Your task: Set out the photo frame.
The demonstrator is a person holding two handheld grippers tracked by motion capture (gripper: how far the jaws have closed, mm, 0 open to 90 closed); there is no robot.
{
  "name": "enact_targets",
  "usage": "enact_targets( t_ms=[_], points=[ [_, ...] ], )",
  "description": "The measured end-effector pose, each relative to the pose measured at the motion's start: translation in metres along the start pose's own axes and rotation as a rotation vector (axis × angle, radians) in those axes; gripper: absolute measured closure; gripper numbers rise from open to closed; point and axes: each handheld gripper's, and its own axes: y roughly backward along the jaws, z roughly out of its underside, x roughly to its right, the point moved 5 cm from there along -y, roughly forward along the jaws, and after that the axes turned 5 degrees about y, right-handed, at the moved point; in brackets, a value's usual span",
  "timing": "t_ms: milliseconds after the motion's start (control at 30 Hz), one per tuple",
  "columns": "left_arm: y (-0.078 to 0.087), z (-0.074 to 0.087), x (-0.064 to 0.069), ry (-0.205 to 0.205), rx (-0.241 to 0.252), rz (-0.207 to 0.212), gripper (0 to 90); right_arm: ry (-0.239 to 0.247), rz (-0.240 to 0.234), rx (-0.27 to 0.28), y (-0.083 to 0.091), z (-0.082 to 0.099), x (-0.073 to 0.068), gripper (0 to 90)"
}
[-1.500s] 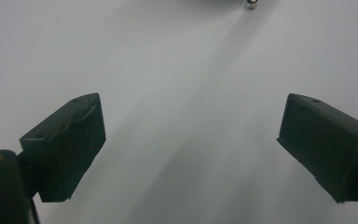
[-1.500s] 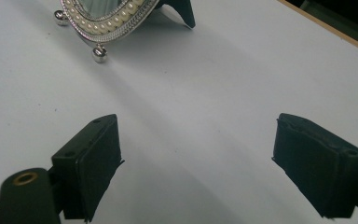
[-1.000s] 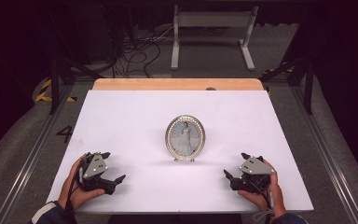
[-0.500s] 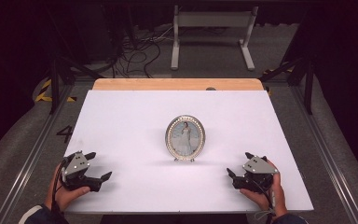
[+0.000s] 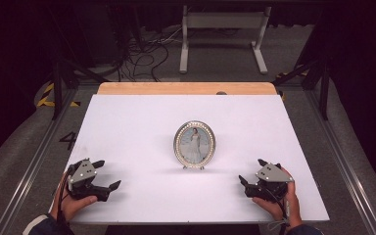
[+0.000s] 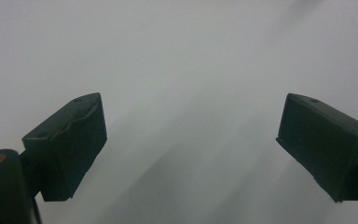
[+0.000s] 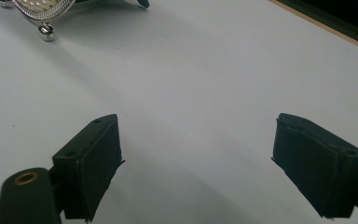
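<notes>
An oval picture frame (image 5: 194, 145) with a beaded silver rim stands upright on small ball feet near the middle of the white table (image 5: 127, 117), facing the near edge. Both grippers sit low by that edge, well apart from the frame: the left gripper (image 5: 105, 175) near the near-left corner, the right gripper (image 5: 252, 171) toward the near-right corner, each with its jaws spread wide and nothing between them. This looks like the start of the work, before any reach; the frame is untouched. The next move probably calls for one or both grippers to travel inward to the frame and close on its thin rim without tipping it, since it stands on a narrow base and could fall backward under a push. The right gripper view catches the frame's lower rim and one foot (image 7: 46, 31) at its upper left. Nothing lies on the table between the grippers and the frame; a strip of bare wood (image 5: 186, 88) shows along the far edge.
</notes>
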Motion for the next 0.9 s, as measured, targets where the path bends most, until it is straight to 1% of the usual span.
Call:
enact_targets(
  t_ms=[100, 167, 267, 433, 667, 900],
  points=[
    [-0.0012, 0.0002, 0.001, 0.004, -0.004, 0.002, 8.3, -0.003, 0.0, 0.004, 0.0003, 0.0, 0.0006, 15.1],
    [-0.0018, 0.0006, 0.0016, -0.006, -0.013, -0.001, 8.2, -0.001, -0.002, 0.004, 0.0001, 0.0, 0.0, 15.1],
    [-0.0028, 0.0009, 0.0022, -0.003, -0.014, 0.0, 8.2, 0.001, -0.007, 0.005, -0.001, -0.0002, -0.0004, 15.1],
    [-0.0037, 0.001, 0.0021, -0.012, -0.022, -0.004, 8.2, 0.001, -0.017, 0.002, -0.0025, 0.0, -0.0014, 15.1],
    [-0.0036, 0.0007, 0.0014, -0.009, -0.016, -0.007, 8.1, 0.007, -0.016, 0.002, -0.0021, -0.0004, -0.0029, 15.1],
    [-0.0062, -0.0002, 0.0016, -0.016, -0.023, -0.007, 8.1, 0.001, -0.016, -0.003, -0.0023, 0.0015, -0.0021, 15.0]
  ],
)
